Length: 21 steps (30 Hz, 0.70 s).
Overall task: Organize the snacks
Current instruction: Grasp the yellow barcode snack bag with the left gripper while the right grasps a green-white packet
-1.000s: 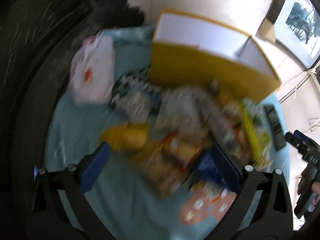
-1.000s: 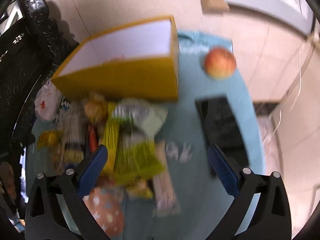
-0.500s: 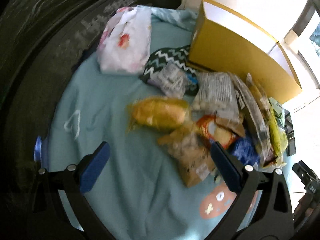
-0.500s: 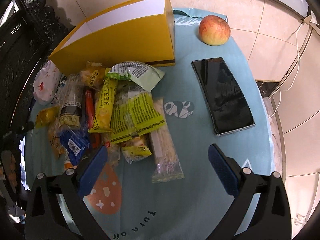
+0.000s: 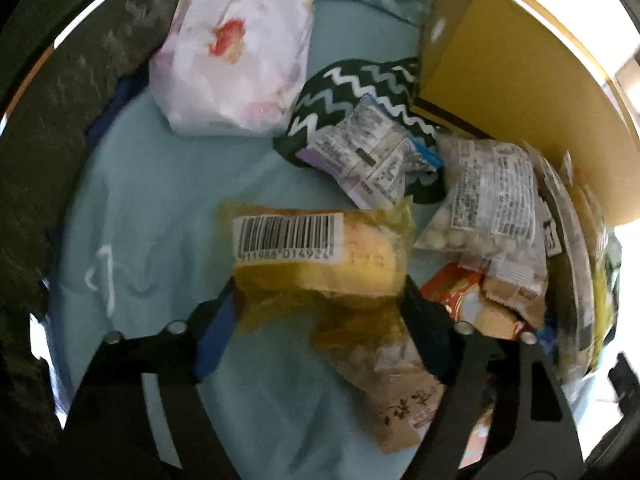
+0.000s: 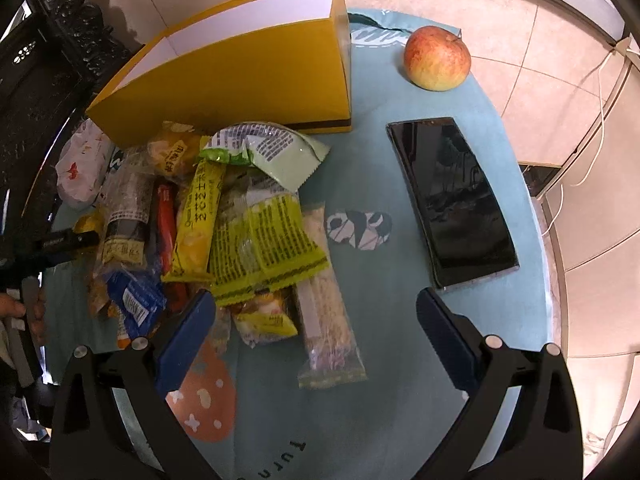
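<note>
A pile of snack packets (image 6: 224, 220) lies on the light blue cloth in front of an open yellow box (image 6: 240, 76). In the left wrist view my left gripper (image 5: 320, 300) straddles a yellow cake packet with a barcode label (image 5: 320, 252); the fingers sit at its two sides, and I cannot tell whether they press it. The box (image 5: 500, 80) stands at the upper right there. My right gripper (image 6: 316, 320) is open and empty, held above the near end of the pile, over a clear packet of pale wafers (image 6: 328, 320).
A red-yellow apple (image 6: 437, 58) and a black phone (image 6: 452, 200) lie on the cloth right of the box. A white flowered tissue pack (image 5: 236, 48) lies at the far left of the pile. A dark carved chair (image 6: 44, 72) stands beyond the table's left edge.
My left gripper has moved forward and down onto the yellow cake packet, and its fingers have come closer together around it. My right gripper has barely moved.
</note>
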Motion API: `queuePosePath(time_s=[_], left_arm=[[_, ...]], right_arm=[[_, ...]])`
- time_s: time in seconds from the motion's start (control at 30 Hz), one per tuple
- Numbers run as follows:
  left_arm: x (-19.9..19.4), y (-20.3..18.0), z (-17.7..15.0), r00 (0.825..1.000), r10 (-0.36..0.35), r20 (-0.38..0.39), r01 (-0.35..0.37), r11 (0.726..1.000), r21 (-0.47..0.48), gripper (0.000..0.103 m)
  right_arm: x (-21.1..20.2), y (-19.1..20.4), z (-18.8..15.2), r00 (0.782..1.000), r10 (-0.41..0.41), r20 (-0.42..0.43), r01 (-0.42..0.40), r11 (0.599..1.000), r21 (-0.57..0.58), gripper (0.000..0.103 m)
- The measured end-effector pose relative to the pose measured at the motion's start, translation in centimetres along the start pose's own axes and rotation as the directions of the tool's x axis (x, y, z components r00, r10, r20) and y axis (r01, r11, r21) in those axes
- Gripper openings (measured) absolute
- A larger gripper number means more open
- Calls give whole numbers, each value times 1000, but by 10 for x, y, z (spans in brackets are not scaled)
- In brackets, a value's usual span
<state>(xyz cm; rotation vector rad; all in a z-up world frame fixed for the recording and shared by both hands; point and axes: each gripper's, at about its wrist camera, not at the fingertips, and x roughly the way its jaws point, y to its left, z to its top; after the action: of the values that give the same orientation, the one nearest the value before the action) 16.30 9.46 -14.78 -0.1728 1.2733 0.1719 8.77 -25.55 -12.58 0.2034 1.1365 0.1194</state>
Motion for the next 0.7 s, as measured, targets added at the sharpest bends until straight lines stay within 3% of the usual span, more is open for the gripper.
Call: queuePosePath(time_s=[0.13,0.3,0.4,0.5,0.63,0.7], left_arm=[[-17,-6,-4,998,8,60,-12,998,55,70],[-26,-7,-9,998,-28,63,25,998,53,70],[-17,1,-18,999,-24,39,22,999,40,70],[-11,4,-19,999,-30,24,30,999,17,70],[-7,6,-14,999,-32,14,32,999,13,71],[-6,6,-11,999,-32,9,32,999,9,71]], right_arm=[[5,5,8,1000,3,6,-3,999,-32,101],[-1,5,28,998,8,67,-6,1000,-30,101],[5,21,50,994,-21,105,36,989,-142,101],[25,44,67,987,-65,146,106,951,-292,99],[71,62,84,992,-105,77,127,905,-407,74],[78,61,95,995,-68,79,93,917,-388,61]])
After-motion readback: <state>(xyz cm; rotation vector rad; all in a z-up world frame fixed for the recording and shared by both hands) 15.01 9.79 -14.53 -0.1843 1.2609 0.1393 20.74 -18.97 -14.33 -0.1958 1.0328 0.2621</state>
